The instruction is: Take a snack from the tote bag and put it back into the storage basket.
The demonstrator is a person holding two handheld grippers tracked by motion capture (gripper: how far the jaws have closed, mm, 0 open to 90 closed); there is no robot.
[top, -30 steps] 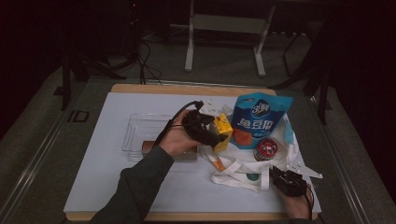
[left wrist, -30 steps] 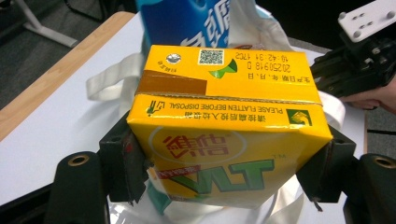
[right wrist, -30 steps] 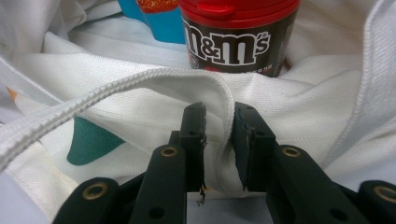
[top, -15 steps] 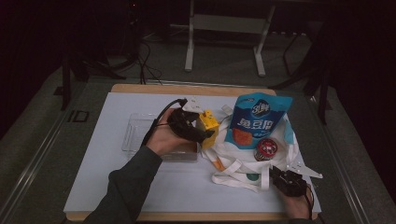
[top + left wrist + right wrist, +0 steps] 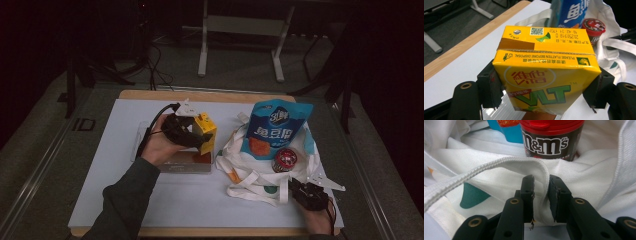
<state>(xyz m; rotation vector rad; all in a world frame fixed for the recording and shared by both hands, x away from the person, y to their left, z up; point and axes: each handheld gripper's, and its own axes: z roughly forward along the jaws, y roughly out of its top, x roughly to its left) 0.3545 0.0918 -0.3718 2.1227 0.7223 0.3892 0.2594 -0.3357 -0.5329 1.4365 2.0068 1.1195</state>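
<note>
left gripper view: yellow drink carton [image 5: 546, 75]

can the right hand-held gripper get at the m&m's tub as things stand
Probably not yet: the right hand-held gripper is pinched on the white bag strap. The m&m's tub stands just beyond, unobstructed.

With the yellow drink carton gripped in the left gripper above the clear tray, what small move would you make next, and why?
Probably lower the yellow drink carton into the clear tray. The left gripper clamps it by both sides just above the tray, away from the white tote bag, whose strap the right gripper pinches.
</note>
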